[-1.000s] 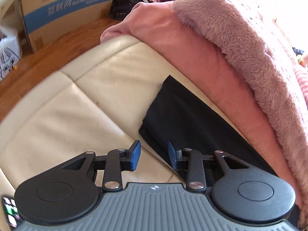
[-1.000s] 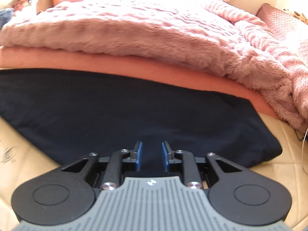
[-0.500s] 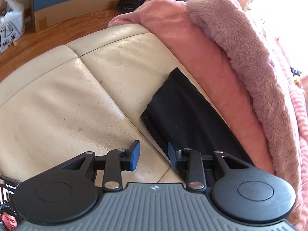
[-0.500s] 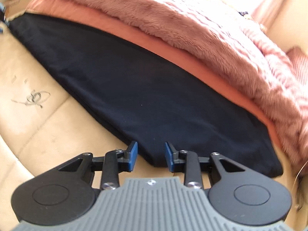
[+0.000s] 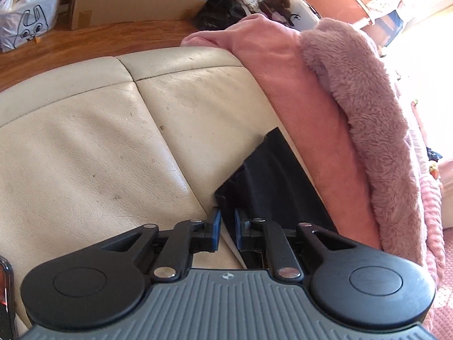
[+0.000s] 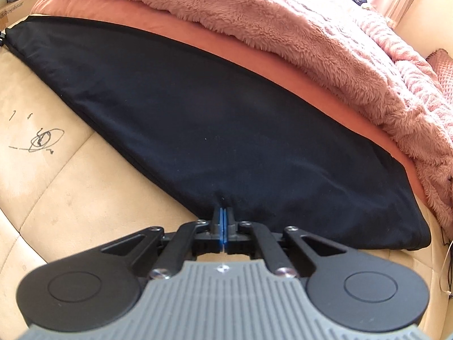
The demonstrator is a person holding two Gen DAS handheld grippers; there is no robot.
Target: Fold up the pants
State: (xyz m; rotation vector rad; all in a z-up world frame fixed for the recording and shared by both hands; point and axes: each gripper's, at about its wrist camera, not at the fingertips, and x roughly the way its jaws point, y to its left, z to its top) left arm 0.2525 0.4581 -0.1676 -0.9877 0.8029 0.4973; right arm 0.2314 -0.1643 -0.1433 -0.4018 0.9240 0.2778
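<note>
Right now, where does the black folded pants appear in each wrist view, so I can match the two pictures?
Left wrist view: the black folded pants show only a narrow corner, lower centre-right, just ahead of the left tool.
Right wrist view: the pants fill the middle of the picture, from upper left to lower right.
Shared landmark: the fluffy pink blanket lies along the far edge of the pants.

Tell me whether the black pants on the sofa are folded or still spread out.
Folded lengthwise at least once: the black pants lie as one long flat strip with stacked layers along the near edge. The right gripper pinches that edge.
</note>
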